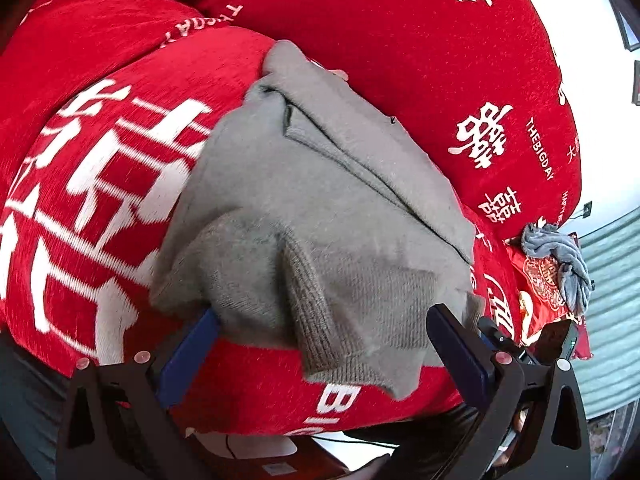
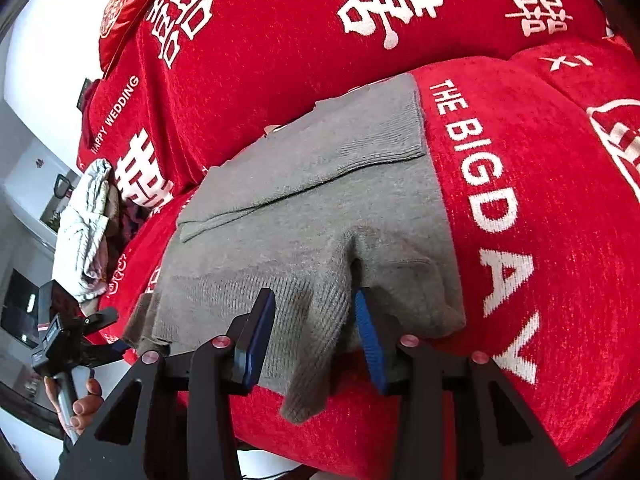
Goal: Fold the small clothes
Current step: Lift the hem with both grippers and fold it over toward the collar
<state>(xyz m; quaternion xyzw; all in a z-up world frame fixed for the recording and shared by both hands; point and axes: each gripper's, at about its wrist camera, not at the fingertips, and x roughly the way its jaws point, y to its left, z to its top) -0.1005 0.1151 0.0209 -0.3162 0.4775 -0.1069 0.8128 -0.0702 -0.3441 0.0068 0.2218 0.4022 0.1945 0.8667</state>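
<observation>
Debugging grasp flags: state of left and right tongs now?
Left tongs: wide open, straddling the grey sweater.
Right tongs: part open, sweater hem between, no clamp.

A grey knitted garment (image 1: 320,216) lies folded on a red cover (image 1: 120,200) printed with white characters. The left gripper (image 1: 324,336) stands wide open at its near edge, blue pads either side of a ribbed cuff, not pressing it. Far right, a crumpled grey cloth (image 1: 560,256) rests on a red cushion (image 1: 540,292).

Grey sweater (image 1: 320,208) covers one left hand-held gripper (image 1: 324,340) fingertip
</observation>
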